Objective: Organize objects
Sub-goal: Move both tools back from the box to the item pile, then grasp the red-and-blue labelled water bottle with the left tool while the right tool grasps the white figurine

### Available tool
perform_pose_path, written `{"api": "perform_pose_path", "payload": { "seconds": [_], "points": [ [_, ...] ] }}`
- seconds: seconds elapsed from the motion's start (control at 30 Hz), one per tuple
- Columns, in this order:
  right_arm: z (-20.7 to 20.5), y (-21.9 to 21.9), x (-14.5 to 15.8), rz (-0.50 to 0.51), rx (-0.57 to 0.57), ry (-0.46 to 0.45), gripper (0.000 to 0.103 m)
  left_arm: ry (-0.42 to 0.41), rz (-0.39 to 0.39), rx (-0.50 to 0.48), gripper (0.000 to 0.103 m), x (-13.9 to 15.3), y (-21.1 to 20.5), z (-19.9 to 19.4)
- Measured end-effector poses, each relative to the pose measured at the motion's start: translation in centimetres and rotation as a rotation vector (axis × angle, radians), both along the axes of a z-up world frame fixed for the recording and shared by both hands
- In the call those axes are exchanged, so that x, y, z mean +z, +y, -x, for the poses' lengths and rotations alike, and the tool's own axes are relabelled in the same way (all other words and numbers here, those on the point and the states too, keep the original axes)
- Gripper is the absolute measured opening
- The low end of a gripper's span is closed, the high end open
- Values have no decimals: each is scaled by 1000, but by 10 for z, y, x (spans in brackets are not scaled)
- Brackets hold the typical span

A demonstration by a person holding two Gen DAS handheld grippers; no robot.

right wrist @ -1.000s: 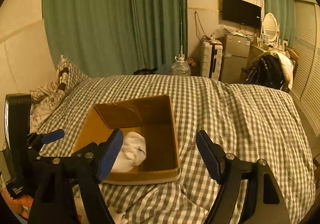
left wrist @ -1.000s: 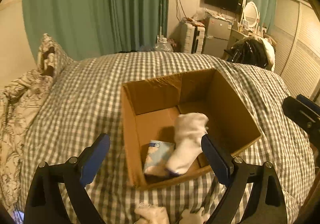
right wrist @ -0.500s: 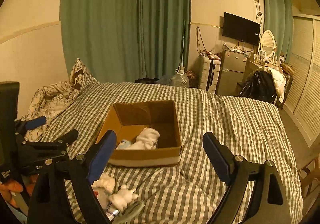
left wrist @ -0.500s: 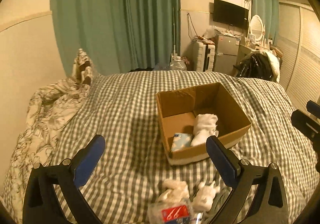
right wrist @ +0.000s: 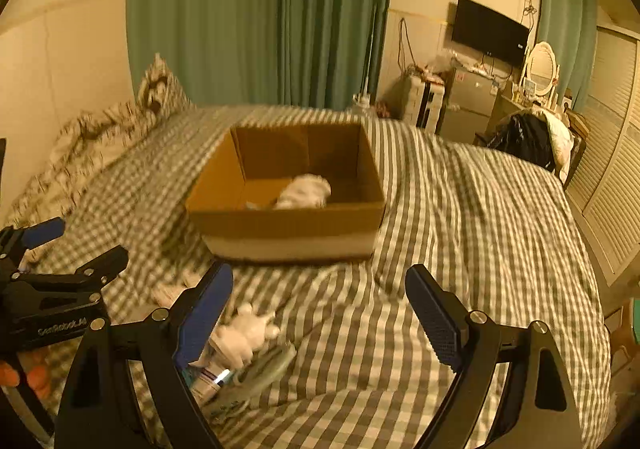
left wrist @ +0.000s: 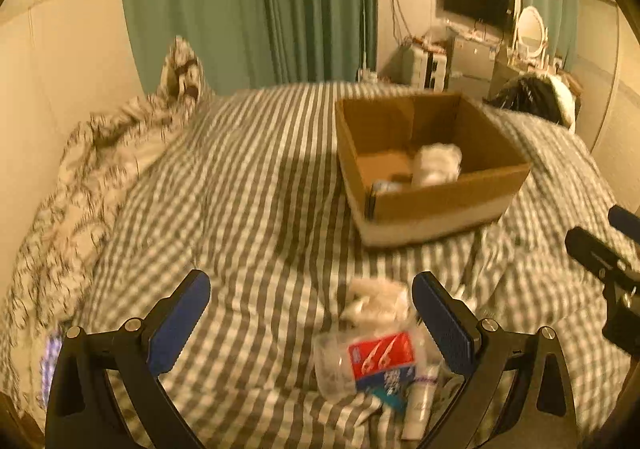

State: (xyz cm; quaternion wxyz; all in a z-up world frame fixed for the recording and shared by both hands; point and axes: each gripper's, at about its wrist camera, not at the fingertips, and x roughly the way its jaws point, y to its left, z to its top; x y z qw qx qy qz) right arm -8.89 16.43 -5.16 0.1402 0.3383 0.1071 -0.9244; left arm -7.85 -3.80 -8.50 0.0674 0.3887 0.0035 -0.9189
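Note:
An open cardboard box (left wrist: 440, 201) stands on the checked bed; it also shows in the right wrist view (right wrist: 288, 225). A white sock (left wrist: 436, 165) and a light blue pack (left wrist: 386, 185) lie inside it. My left gripper (left wrist: 312, 321) is open and empty above a small pile near the bed's front: a clear packet with a red and blue label (left wrist: 380, 365), a white cloth item (left wrist: 372, 297) and a small tube (left wrist: 418, 405). My right gripper (right wrist: 320, 313) is open and empty, with a white soft item (right wrist: 244, 333) near its left finger.
A patterned quilt and pillow (left wrist: 100, 153) lie along the bed's left side by the wall. Green curtains (right wrist: 260, 17) hang behind. A dresser, a TV and a chair with dark clothes (right wrist: 528, 137) stand at the right. The checked cover (right wrist: 460, 217) spreads right of the box.
Both grippers have pulled back from the box and lowered toward the near pile. The sock stays in the box. Both stay open.

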Motion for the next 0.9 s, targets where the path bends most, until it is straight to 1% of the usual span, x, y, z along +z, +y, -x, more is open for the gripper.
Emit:
{"api": "perform_pose_path", "payload": {
  "seconds": [0.13,0.27,0.33,0.43,0.53,0.77,0.9],
  "points": [
    [10,-1,-23,-14,-10,-54,88,-72,-14,3,103,-32,-2,-2],
    [18,0,-36,-9,-13,-97,88,-122,-19,-15,103,-52,3,-2],
    [20,0,-40,-5,-13,-109,88,-147,-39,-31,103,-60,9,-1],
    [22,1,-43,2,-15,-123,88,-162,-66,-52,103,-65,17,0],
    [24,2,-46,7,-23,-137,88,-171,-63,-68,103,-69,26,3],
    [24,-2,-50,-4,-24,-151,88,-204,-99,-70,103,-79,31,8],
    [23,-5,-52,-18,-22,-152,88,-201,-82,-82,103,-83,35,9]
  ]
}}
